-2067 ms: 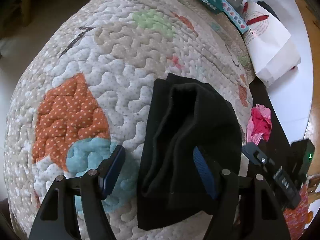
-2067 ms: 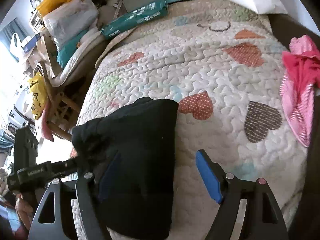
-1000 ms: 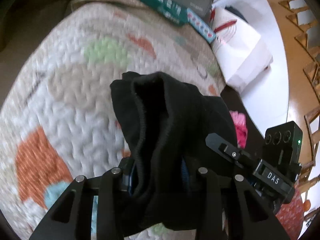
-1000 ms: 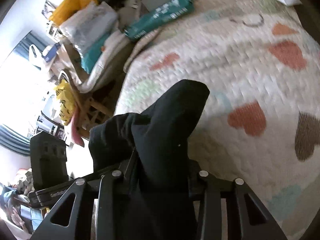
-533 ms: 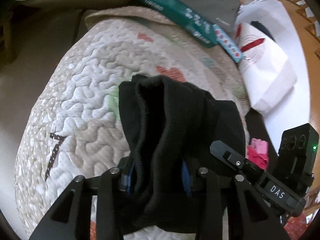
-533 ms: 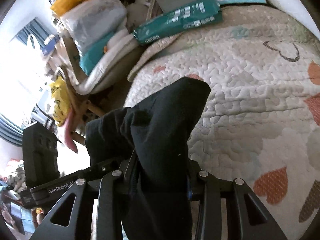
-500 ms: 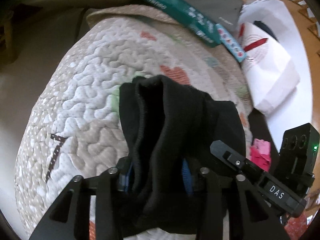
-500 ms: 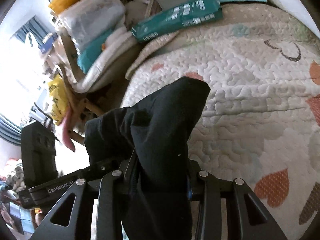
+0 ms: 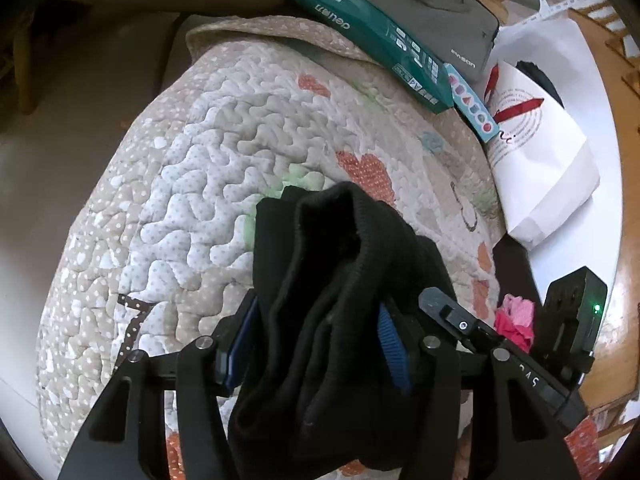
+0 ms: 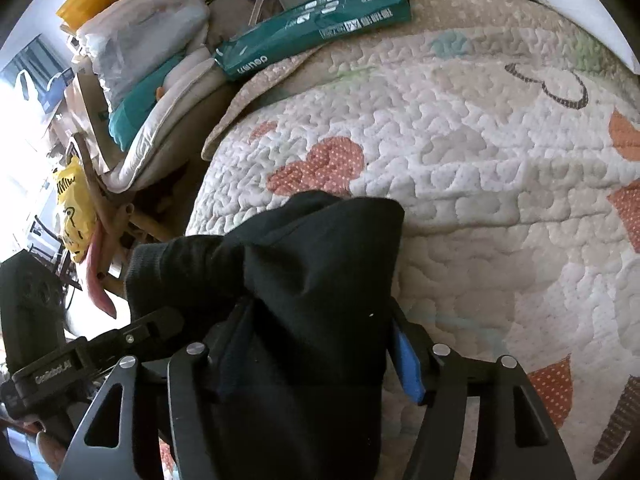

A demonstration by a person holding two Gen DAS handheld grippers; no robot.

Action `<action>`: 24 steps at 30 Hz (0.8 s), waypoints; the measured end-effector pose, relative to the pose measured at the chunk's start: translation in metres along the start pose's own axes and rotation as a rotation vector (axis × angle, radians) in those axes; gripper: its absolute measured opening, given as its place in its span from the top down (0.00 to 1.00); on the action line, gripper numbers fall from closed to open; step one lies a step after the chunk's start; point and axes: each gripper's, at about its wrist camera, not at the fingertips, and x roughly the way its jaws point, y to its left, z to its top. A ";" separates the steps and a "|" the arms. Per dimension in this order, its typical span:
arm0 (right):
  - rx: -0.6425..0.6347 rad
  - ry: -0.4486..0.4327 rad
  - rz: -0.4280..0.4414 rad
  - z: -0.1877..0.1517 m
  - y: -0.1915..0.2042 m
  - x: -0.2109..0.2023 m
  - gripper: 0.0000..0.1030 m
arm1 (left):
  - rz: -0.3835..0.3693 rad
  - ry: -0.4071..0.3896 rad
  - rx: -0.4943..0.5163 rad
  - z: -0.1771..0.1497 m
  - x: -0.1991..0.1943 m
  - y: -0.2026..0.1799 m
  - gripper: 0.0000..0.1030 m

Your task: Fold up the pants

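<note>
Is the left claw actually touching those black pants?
Touching. The left wrist view shows the left claw shut on the black pants, fabric bunched between its blue pads.

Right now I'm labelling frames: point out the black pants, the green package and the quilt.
black pants [image 9: 344,280], left wrist view, bunched middle
green package [image 10: 316,24], right wrist view, printed face
quilt [image 10: 480,152], right wrist view, bare patch

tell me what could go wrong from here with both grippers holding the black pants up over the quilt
1. The black pants are bunched thick between the left gripper and the right gripper; layers might slip out unevenly and undo the fold.
2. The bundle hangs near the quilt edge, so set down there it could slide off.
3. The two grippers sit close together, and may bump.
</note>
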 end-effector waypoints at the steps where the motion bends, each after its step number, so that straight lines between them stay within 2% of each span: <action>1: 0.005 -0.005 0.001 0.001 0.000 -0.002 0.32 | -0.006 0.005 -0.009 0.001 0.000 0.002 0.47; 3: 0.013 -0.006 0.003 0.003 0.001 -0.002 0.31 | -0.005 0.025 -0.037 0.001 0.001 0.007 0.45; 5: 0.007 -0.005 -0.007 0.004 0.003 -0.001 0.31 | -0.007 0.069 -0.114 0.001 0.005 0.020 0.44; 8: -0.015 0.006 -0.025 0.003 0.007 0.004 0.30 | -0.086 0.096 -0.235 0.000 0.005 0.043 0.44; 14: -0.040 0.015 -0.038 -0.001 0.011 0.009 0.27 | -0.246 0.022 -0.369 0.004 -0.019 0.067 0.43; 16: -0.033 0.010 -0.037 -0.002 0.011 0.007 0.27 | -0.205 -0.039 -0.367 0.008 -0.031 0.068 0.42; 18: -0.032 -0.001 -0.036 -0.002 0.010 0.003 0.27 | -0.119 -0.085 -0.312 0.013 -0.038 0.057 0.42; 20: -0.037 -0.019 -0.040 -0.003 0.010 -0.003 0.27 | -0.061 -0.100 -0.249 0.016 -0.037 0.043 0.42; 24: -0.047 -0.031 -0.058 -0.002 0.011 -0.006 0.26 | 0.004 -0.121 -0.112 0.021 -0.031 0.016 0.41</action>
